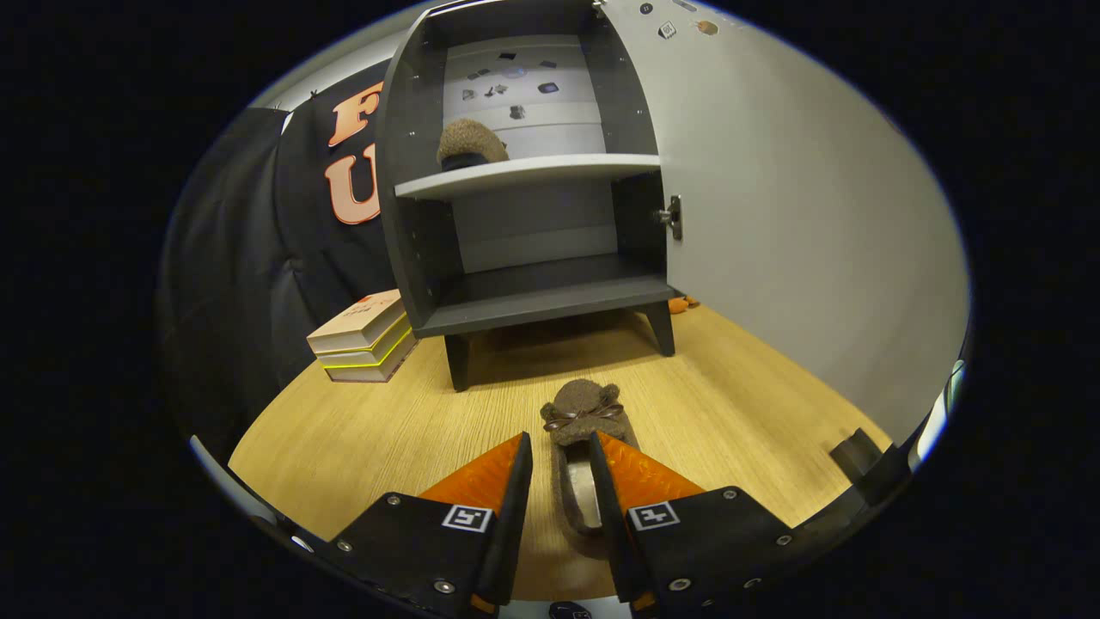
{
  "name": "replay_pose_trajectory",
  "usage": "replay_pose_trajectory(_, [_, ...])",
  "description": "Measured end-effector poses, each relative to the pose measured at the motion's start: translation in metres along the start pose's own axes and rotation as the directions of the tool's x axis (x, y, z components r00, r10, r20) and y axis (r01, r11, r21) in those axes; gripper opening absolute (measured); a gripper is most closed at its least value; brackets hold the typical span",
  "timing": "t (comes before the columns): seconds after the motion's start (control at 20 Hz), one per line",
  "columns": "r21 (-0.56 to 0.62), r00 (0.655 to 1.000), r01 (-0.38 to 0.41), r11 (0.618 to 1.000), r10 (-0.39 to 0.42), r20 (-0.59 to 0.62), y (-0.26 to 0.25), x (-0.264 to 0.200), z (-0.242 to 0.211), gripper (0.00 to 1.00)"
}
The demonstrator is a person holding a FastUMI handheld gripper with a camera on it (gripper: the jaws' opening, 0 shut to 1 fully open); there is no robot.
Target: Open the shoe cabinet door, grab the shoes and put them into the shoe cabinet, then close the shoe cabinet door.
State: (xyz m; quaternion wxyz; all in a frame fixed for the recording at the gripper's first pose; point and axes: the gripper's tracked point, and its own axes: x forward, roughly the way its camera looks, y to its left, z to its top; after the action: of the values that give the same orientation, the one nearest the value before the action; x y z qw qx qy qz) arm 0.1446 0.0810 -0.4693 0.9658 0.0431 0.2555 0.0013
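Gripper: I see the gripper [560,456] low over the wooden table [361,430], pointing toward the cabinet. Its two fingers stand a little apart, with a narrow gap between them.
Grip: the slipper on the table [584,413] lies in that gap, its heel part between the fingers and its toe ahead of them. The right finger seems to be at the slipper's edge; for the left finger I cannot tell if it touches (so I do not call it a firm hold).
Shoes: I count two slippers, both brown and fuzzy. The near one has a small bow on the toe. The second slipper [471,144] sits on the upper shelf [550,170], at its left side.
Shoe cabinet: the cabinet [404,172] is dark grey, stands on short legs at the far part of the table, and has two open compartments. The lower compartment [550,292] holds nothing that I can see.
Door: the door [773,215] is swung open to the right, light grey, with one hinge [673,217] at its edge.
Around: two books [365,337] are stacked left of the cabinet, near its left leg. A small orange thing [681,304] lies behind the right leg (I cannot tell what it is).
In the way: between the near slipper and the cabinet I see only bare table.
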Motion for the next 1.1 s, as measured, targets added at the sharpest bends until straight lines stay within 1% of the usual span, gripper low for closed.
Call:
replay_pose_trajectory(0.3, [-0.019,0.999,0.006,1.0,-0.007,-0.049,0.003,0.048,-0.032,0.44])
replay_pose_trajectory(0.45, [-0.047,0.998,0.009,0.999,-0.012,-0.054,0.006,0.068,-0.032,0.44])
replay_pose_trajectory(0.55, [-0.041,0.996,-0.002,0.999,-0.002,-0.085,0.009,0.081,-0.038,0.44])
replay_pose_trajectory(0.65, [-0.036,0.996,0.017,0.999,-0.02,-0.084,0.004,0.096,-0.034,0.43])
replay_pose_trajectory(0.7, [-0.036,0.996,0.022,0.999,-0.024,-0.081,0.001,0.102,-0.033,0.28])
replay_pose_trajectory(0.75, [-0.022,0.996,0.009,1.0,-0.011,-0.092,0.003,0.107,-0.034,0.24])
replay_pose_trajectory(0.85, [-0.004,0.994,-0.006,1.0,0.005,-0.106,0.009,0.112,-0.038,0.2])
replay_pose_trajectory(0.9, [-0.007,0.995,-0.011,1.0,0.01,-0.1,0.01,0.114,-0.037,0.12])
replay_pose_trajectory(0.95, [-0.019,0.995,-0.014,1.0,0.012,-0.098,0.011,0.114,-0.036,0.09])
replay_pose_trajectory(1.0, [-0.022,0.995,-0.017,1.0,0.015,-0.098,0.01,0.113,-0.036,0.07])
replay_pose_trajectory(1.1, [-0.002,0.994,-0.031,1.0,0.03,-0.103,0.01,0.111,-0.032,0.05])
